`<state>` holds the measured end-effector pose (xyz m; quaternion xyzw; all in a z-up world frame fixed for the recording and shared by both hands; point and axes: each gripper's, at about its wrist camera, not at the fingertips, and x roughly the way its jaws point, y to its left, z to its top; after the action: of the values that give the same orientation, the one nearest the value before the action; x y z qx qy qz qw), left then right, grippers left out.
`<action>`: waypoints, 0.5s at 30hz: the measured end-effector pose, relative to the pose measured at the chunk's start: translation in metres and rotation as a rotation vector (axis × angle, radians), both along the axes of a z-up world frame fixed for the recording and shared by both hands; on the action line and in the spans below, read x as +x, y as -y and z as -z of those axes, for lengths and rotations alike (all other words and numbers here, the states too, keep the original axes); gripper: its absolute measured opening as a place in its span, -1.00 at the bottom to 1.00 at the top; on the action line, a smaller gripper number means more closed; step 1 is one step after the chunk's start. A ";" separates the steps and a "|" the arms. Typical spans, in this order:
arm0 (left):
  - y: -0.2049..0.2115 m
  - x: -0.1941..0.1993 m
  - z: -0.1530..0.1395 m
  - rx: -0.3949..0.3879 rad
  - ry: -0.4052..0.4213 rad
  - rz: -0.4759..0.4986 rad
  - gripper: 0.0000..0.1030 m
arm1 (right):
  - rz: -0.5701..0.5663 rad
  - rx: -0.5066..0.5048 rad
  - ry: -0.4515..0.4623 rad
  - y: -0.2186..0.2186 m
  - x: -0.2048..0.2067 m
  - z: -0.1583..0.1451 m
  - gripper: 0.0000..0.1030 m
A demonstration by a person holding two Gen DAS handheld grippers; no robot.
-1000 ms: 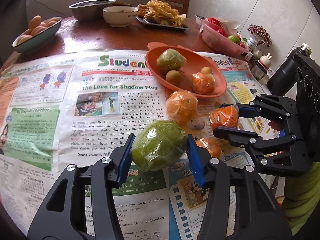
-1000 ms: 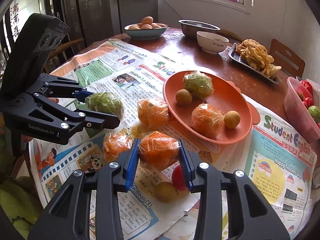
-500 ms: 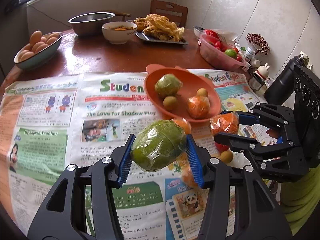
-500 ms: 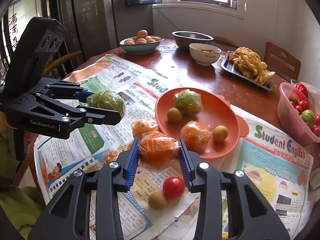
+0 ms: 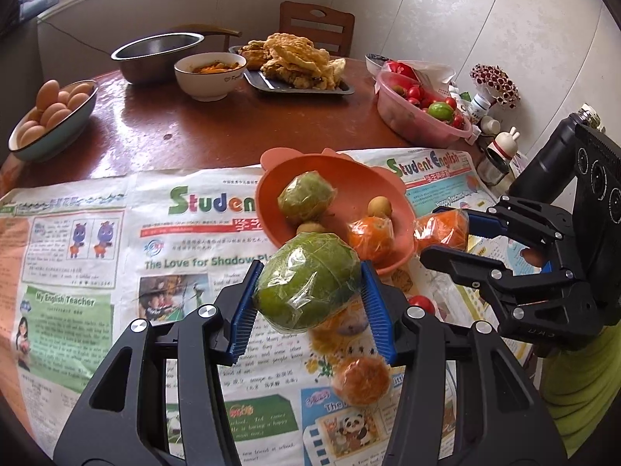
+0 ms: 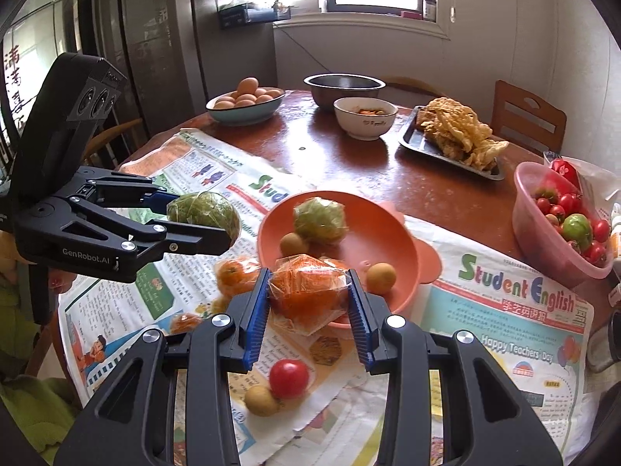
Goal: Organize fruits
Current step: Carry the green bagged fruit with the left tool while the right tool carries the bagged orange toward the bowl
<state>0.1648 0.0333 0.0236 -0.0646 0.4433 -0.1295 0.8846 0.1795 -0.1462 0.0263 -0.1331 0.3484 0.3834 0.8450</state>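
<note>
Two wrapped fruits have come up off the newspaper (image 5: 116, 240) in the last second and now hang just short of the orange plate (image 6: 372, 229), so both are a short carry from being dropped in. Your left gripper (image 5: 308, 291) is clamped on the wrapped green fruit (image 5: 306, 279), its ribbed blue pads pressing either side; your right gripper (image 6: 308, 297) is closed tight on the wrapped orange fruit (image 6: 306, 287), which sits above the plate's near rim. Both are round and bagged in thin, crinkled, glossy film, so expect the wrap to slide against the skin if you loosen unevenly. The plate is smooth, shallow plastic with lugs, and already holds a green fruit, an orange one and small brown ones. A red tomato (image 6: 289, 378), a small brown fruit (image 6: 262, 400) and more wrapped oranges (image 6: 233, 273) lie loose on the paper, not yet collected.
</note>
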 end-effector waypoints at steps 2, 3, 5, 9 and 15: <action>0.002 0.003 0.000 0.001 -0.003 0.003 -0.19 | 0.008 0.007 -0.002 0.004 0.003 -0.001 -0.29; 0.004 0.005 0.000 0.003 -0.004 0.007 -0.19 | 0.014 0.007 0.000 0.006 0.004 -0.001 -0.29; 0.007 0.009 0.000 0.006 -0.006 0.012 -0.19 | 0.022 0.010 -0.002 0.009 0.007 -0.002 -0.29; 0.013 0.015 0.001 0.010 -0.010 0.024 -0.19 | 0.037 0.019 -0.002 0.013 0.012 -0.003 -0.29; 0.023 0.024 0.005 0.021 -0.023 0.048 -0.19 | 0.073 0.035 0.006 0.019 0.024 -0.007 -0.29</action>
<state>0.1892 0.0105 0.0187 -0.0460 0.4561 -0.1453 0.8768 0.2038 -0.1651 0.0335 -0.1067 0.3435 0.3581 0.8616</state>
